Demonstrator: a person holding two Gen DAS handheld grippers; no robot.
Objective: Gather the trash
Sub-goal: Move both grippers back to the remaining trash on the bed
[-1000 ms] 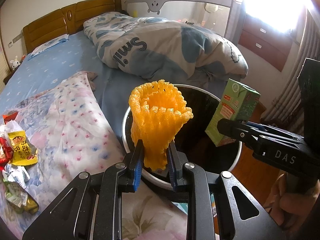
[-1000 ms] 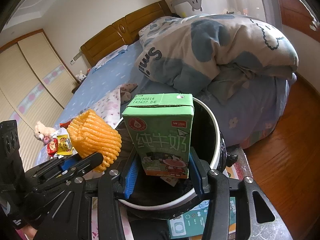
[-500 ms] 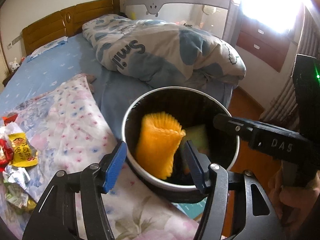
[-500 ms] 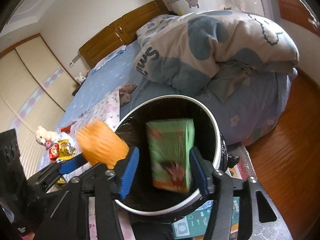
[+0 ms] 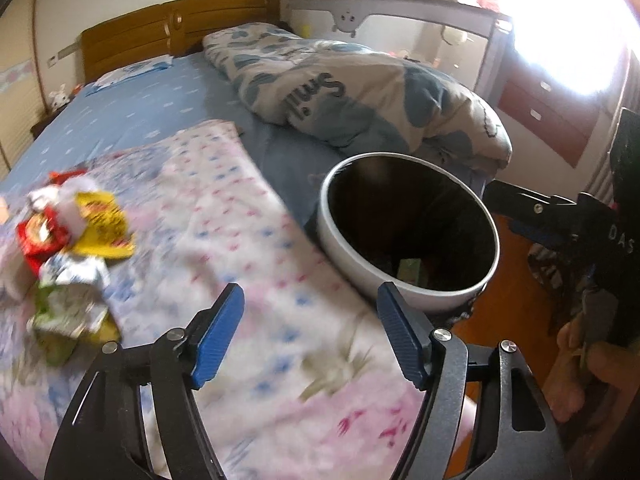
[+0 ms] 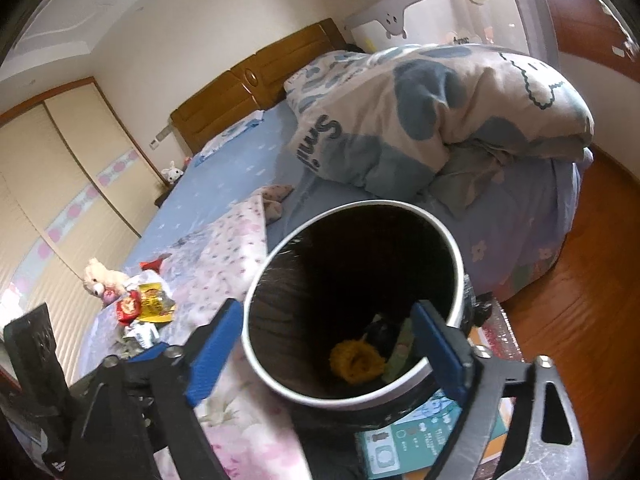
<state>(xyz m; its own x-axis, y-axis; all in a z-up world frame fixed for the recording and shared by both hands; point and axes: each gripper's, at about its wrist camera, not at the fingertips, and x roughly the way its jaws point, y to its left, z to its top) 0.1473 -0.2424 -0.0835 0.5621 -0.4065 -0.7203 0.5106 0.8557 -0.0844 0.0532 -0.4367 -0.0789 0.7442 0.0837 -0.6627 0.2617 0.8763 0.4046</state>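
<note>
Bedroom w/ wooden headboard (image 5: 180, 32), blue sheet and a bunched blue-and-white duvet (image 5: 360, 92) at 12 o'clock in the left wrist view. Floral pink blanket (image 5: 248, 280) across the near bed. Bin (image 5: 404, 286), white rim, dark inside, at 2 o'clock of the left gripper (image 5: 308, 336), right up against the bed edge. Left gripper over the blanket, blue pads (image 5: 218, 334) apart and widening, nothing btwn them. Heap of wrappers (image 5: 76, 236), red, yellow, green, at 9 o'clock on the blanket, blurred.

In the right wrist view: right gripper (image 6: 326, 356) above the bin mouth, jaws spreading, released, nothing gripped. Down in the bin bottom: orange foam net (image 6: 356, 362) at 6 o'clock, green carton (image 6: 402, 346) beside it toward 4 o'clock, partly hidden by a finger. Plush toy (image 6: 100, 280) at 9 o'clock by the wrappers. Wood floor (image 6: 580, 288) at 3 o'clock.
</note>
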